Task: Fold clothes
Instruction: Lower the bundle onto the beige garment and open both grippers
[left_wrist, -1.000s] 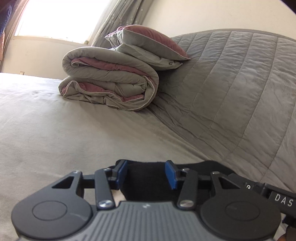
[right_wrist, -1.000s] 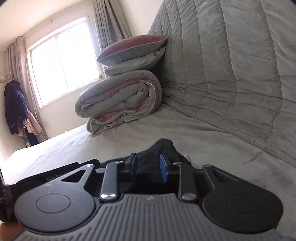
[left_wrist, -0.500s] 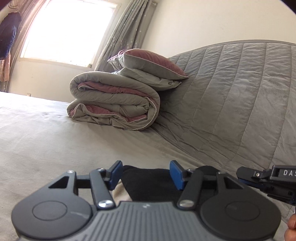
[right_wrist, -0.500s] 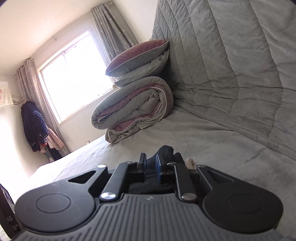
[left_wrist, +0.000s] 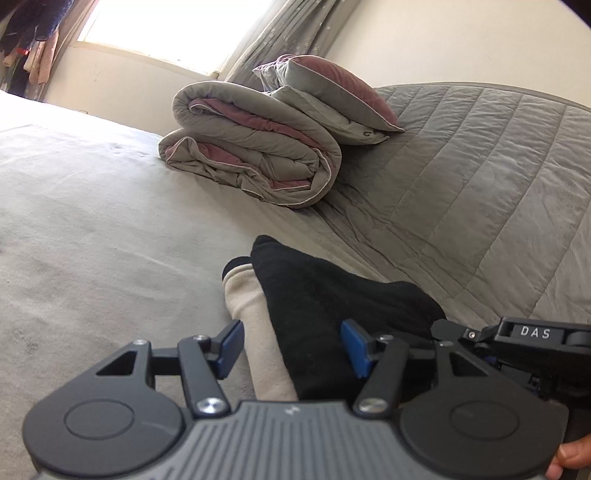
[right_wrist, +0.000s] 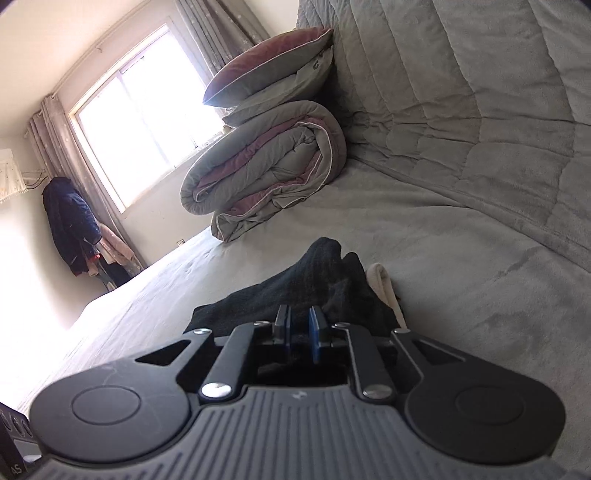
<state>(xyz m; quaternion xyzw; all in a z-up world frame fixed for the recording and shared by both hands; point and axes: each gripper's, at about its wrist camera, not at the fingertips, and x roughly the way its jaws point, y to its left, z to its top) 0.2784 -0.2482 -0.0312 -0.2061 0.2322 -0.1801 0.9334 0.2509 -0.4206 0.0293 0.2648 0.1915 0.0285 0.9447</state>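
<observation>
A black garment (left_wrist: 332, 295) with a cream inner layer (left_wrist: 247, 295) lies on the grey bed sheet (left_wrist: 92, 240) near the quilted headboard. My left gripper (left_wrist: 291, 345) straddles the garment's near end. Its jaws are opening, and the blue pads (left_wrist: 231, 343) stand apart from the cloth. To its right the black body of my right gripper (left_wrist: 532, 332) shows. In the right wrist view my right gripper (right_wrist: 299, 328) is shut narrowly on a fold of the black garment (right_wrist: 295, 280), with the cream layer (right_wrist: 384, 284) peeking out on the right.
A rolled grey and mauve duvet (left_wrist: 258, 162) with two pillows (left_wrist: 332, 92) on it sits far ahead against the headboard (left_wrist: 480, 166). Open sheet stretches left. Clothes (right_wrist: 70, 225) hang beside the window. A thumb (left_wrist: 572, 458) shows at the lower right edge.
The left jaws have widened off the garment and the left camera has pulled back, so more of the black and cream cloth shows. The right jaws narrowed onto the black fold as the view rolled.
</observation>
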